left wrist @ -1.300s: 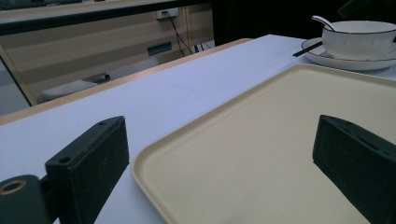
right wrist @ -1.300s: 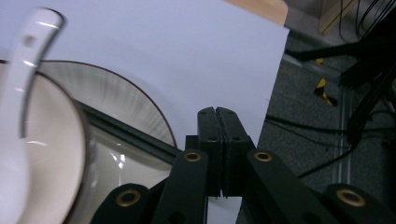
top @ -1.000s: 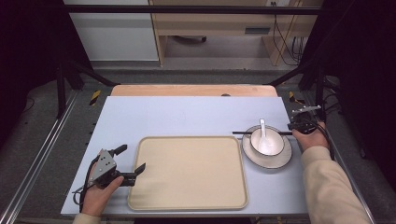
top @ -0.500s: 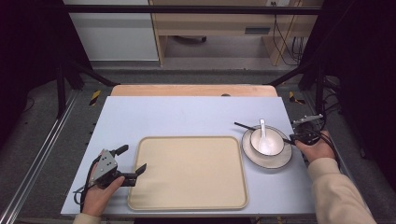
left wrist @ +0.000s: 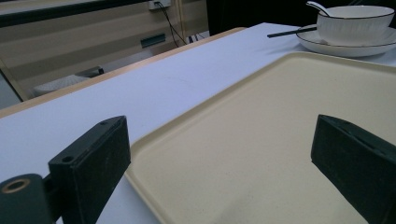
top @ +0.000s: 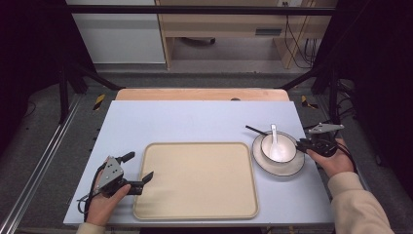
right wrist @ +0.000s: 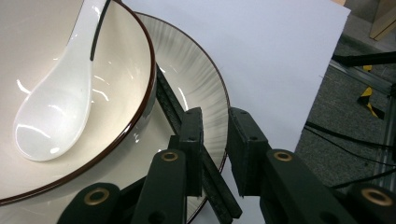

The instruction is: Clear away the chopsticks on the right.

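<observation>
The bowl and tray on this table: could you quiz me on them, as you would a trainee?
1. True or false: the spoon lies on the tray.
2. Pick one. The bowl stands on: A, the tray; B, a plate; C, the bare table.
3. Fill the gap: the left gripper has its jaws ___ (open or shut).

Key: 1 false, the spoon lies in the bowl. 2 B. 3 open.
</observation>
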Available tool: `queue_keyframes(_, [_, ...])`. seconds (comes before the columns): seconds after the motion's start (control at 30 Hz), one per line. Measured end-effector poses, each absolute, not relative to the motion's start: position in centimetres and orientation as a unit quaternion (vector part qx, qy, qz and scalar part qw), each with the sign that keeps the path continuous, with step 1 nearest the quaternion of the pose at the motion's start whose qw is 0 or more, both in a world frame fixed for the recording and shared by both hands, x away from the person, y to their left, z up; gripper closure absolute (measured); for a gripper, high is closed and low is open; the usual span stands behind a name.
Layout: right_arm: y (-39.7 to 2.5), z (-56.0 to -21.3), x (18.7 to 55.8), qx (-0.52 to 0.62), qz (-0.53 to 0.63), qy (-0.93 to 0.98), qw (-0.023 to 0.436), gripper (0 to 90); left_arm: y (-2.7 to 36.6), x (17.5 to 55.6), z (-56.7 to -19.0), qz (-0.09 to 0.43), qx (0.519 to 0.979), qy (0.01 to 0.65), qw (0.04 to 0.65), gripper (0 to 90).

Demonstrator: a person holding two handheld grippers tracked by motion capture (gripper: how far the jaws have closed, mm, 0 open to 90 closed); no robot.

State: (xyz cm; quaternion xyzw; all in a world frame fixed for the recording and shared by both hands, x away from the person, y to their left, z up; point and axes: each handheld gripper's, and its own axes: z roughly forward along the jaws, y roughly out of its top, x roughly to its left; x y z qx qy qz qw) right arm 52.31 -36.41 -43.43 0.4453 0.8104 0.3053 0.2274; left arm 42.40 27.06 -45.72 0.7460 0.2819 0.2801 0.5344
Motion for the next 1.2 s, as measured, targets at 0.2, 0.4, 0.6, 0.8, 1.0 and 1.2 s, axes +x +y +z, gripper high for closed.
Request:
queue_keyframes(0.2, [-36.2, -43.8, 52.4, 0.438, 0.305, 0.816, 0.22, 77.6, 27.0, 42.4, -45.8, 0.279, 0.746, 0.283, 0.534, 4.6])
queue_keyframes(0.4, [-36.2, -44.1, 52.8, 0.435, 0.301, 0.82, 0.221, 80.0, 27.0, 42.4, -45.8, 0.279, 0.747, 0.283, 0.532, 4.8])
queue_keyframes(0.6, [-36.0, -44.4, 52.9, 0.426, 0.298, 0.828, 0.211, 81.0, 27.0, 42.4, -45.8, 0.28, 0.748, 0.283, 0.531, 5.1])
queue_keyframes(0.8, [-35.9, -44.3, 52.7, 0.419, 0.3, 0.832, 0.207, 85.6, 27.0, 42.4, -45.8, 0.28, 0.748, 0.283, 0.531, 5.2])
queue_keyframes(1.0, [-36.2, -43.3, 51.9, 0.434, 0.304, 0.816, 0.231, 85.7, 27.1, 42.4, -45.8, 0.283, 0.747, 0.284, 0.531, 5.2])
queue_keyframes(1.2, [-36.2, -41.0, 50.4, 0.442, 0.329, 0.793, 0.261, 85.8, 27.2, 42.4, -45.7, 0.284, 0.745, 0.286, 0.531, 5.2])
